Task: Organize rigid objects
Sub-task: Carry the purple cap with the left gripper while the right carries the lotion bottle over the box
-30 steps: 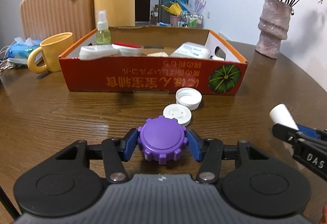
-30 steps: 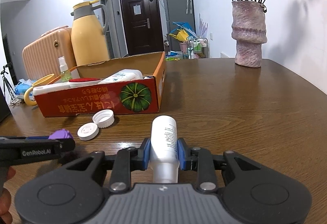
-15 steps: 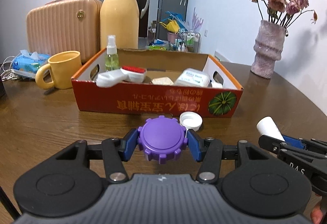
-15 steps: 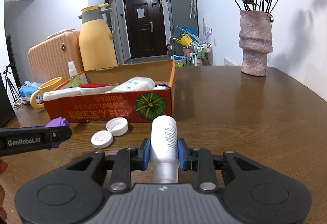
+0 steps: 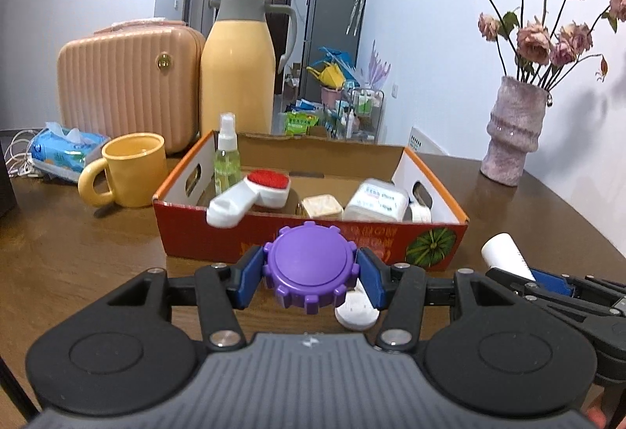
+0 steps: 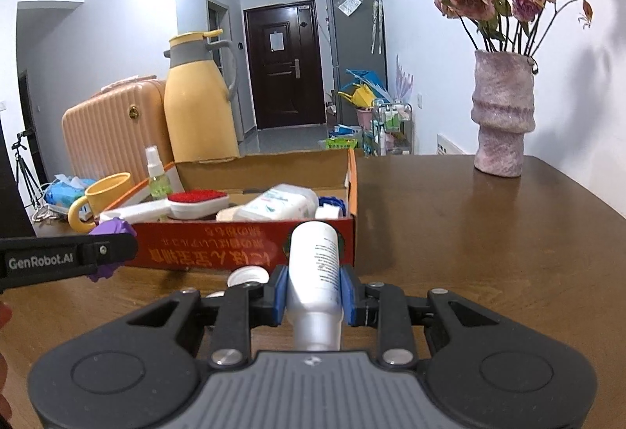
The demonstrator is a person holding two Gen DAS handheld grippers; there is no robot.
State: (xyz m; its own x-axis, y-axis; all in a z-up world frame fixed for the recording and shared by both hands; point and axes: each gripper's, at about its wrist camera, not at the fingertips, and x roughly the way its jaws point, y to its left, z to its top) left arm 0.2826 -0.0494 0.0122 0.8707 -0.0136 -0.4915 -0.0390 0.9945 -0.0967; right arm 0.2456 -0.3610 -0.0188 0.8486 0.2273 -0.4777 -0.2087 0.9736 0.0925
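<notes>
My left gripper [image 5: 310,276] is shut on a purple ridged lid [image 5: 309,268] and holds it above the table in front of the red cardboard box [image 5: 195,221]. My right gripper [image 6: 313,292] is shut on a white bottle [image 6: 315,264], lying along the fingers, also lifted near the box's front wall [image 6: 203,253]. The box holds a spray bottle [image 5: 227,159], a white brush with red bristles [image 5: 250,194] and other small containers. A white cap [image 5: 354,309] lies on the table under the left gripper. Another white cap [image 6: 248,276] shows in the right wrist view.
A yellow mug [image 5: 129,170], a tissue pack [image 5: 62,151], a yellow thermos jug [image 5: 236,65] and a peach suitcase [image 5: 125,76] stand left and behind the box. A pink vase with dried roses [image 5: 512,131] stands at the far right of the wooden table [image 6: 489,253].
Both grippers have risen from the table with their loads and moved closer to the box. The white caps stay on the table and now sit lower in view.
</notes>
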